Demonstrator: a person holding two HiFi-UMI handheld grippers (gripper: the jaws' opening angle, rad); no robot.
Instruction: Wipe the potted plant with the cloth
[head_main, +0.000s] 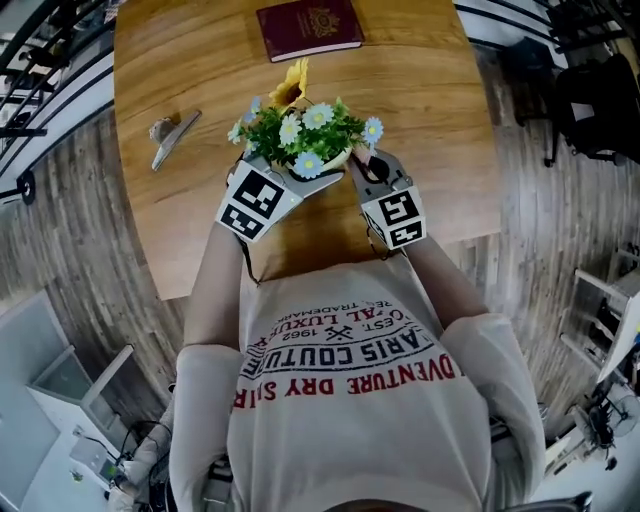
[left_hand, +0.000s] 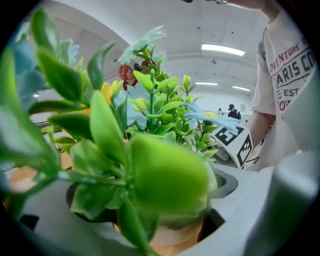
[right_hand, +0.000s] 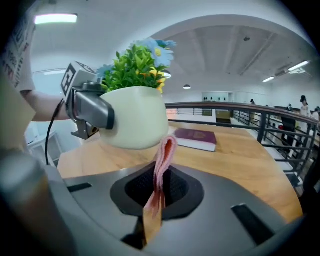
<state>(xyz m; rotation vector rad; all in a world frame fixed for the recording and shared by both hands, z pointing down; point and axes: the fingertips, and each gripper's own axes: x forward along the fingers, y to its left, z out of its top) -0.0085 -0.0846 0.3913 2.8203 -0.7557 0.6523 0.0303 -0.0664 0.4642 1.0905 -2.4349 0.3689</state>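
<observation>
— What is the person wearing?

— A cream short-sleeved cotton T-shirt (head_main: 350, 400) with rows of red and dark block lettering across the chest. The loose sleeves (head_main: 200, 385) end above the elbows.

— And the tools in the hands?

— The left gripper (head_main: 292, 185) and the right gripper (head_main: 368, 170) are both matt grey plastic. Each carries a white cube with black square markers (head_main: 250, 200). A thin black cable (head_main: 243, 262) runs from the left one.

— Anything closer up?

— In the right gripper view, the smooth grey shell (right_hand: 220, 205) sinks into a dark textured hollow (right_hand: 177, 190), with a narrow black slot (right_hand: 250, 217) beside it.
</observation>
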